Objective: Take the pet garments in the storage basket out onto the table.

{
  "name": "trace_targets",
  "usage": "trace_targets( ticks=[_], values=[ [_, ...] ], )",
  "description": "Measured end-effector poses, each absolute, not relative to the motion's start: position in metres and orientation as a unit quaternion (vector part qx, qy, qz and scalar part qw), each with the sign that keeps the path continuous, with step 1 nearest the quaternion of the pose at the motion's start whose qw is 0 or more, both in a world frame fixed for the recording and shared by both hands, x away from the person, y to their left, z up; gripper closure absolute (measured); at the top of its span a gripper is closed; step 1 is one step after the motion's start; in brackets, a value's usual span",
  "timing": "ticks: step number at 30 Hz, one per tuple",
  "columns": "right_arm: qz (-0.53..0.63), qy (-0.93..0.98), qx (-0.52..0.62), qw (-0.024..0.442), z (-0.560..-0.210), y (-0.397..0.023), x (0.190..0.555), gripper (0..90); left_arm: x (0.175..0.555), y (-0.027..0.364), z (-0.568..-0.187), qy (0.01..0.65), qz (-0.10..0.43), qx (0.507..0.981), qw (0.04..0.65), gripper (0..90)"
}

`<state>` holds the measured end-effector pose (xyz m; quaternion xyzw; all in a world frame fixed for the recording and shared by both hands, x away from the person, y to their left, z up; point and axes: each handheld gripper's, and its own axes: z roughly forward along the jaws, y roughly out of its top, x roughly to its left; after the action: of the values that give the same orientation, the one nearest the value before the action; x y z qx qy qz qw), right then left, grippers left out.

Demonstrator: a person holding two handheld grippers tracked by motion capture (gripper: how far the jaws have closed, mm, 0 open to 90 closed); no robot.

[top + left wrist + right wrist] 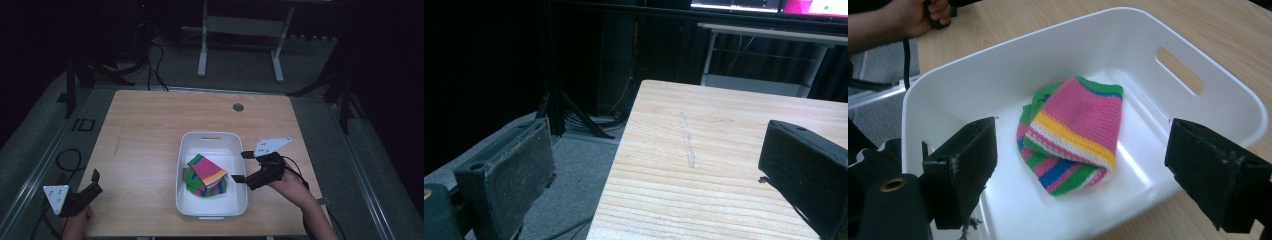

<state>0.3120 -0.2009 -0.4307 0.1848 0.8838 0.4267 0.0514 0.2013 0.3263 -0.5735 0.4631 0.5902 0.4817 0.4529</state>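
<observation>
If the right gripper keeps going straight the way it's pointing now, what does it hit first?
Most likely the folded striped knit cloth in the white bin. The right gripper is open and aimed over the near rim at it. Depth is unclear, so a low path might clip that rim first.

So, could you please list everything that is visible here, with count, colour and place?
knitted cloth: one, striped pink, green, yellow, blue and white, folded inside the bin.
bin: one, white, right of the table's middle, handle slot in its far wall.
table: one, light wood, round grommet near the far edge.
white-legged desk: one, on the floor beyond the table.
cables: several, black, on the floor.
left gripper: black, jaws open, at the table's near left corner.
right gripper: black, jaws open, at the bin's right rim.
</observation>
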Motion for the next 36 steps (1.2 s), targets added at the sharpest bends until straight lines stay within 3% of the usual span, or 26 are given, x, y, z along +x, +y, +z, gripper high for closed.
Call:
trace_targets(
  ticks=[11,24,34,36],
  values=[
    [0.410,0.897,0.164,0.020,-0.436,-0.166,0.321,13.6,0.201,0.327,-0.574,0.589,0.479,0.465,0.456,1.8],
    [0.352,0.925,0.141,-0.014,-0.466,-0.100,0.339,14.0,0.201,0.327,-0.574,0.587,0.477,0.467,0.459,1.8],
    [0.267,0.955,0.126,-0.004,-0.497,-0.060,0.347,15.4,0.201,0.327,-0.574,0.584,0.476,0.470,0.460,1.8],
    [0.253,0.959,0.126,-0.003,-0.503,-0.054,0.349,19.3,0.201,0.328,-0.574,0.584,0.476,0.470,0.460,1.8]
  ],
)
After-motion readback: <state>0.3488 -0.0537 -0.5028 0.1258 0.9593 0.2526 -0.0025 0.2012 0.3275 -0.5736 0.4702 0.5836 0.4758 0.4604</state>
